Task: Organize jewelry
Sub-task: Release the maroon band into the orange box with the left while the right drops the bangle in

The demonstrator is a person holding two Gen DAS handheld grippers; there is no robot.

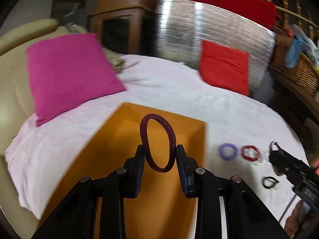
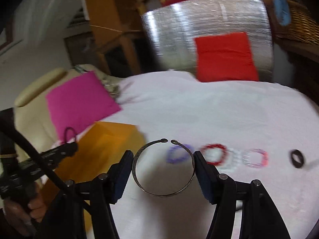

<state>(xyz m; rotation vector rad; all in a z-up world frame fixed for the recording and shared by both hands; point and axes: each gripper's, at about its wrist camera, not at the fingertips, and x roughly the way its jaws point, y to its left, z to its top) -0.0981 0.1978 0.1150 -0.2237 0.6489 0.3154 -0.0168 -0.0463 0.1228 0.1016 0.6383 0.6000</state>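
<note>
Orange box [image 1: 127, 159] sits open on the white bedspread [image 1: 169, 91]. Dark red ribbed bangle [image 1: 157, 141] is pinched upright across its width by the left gripper [image 1: 159, 153], above the box. Judged light, slightly springy. Open metal cuff [image 2: 162, 169] is clamped at its sides by the right gripper [image 2: 163, 159], over the bedspread. Judged stiff, slippery; best held away from the gap. Beaded bracelets [image 2: 213, 154] lie loose beside it.

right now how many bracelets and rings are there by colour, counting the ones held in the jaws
maroon: 1
metal cuff: 1
purple: 1
red: 1
clear white: 1
pink: 1
black: 1
total: 7
</note>
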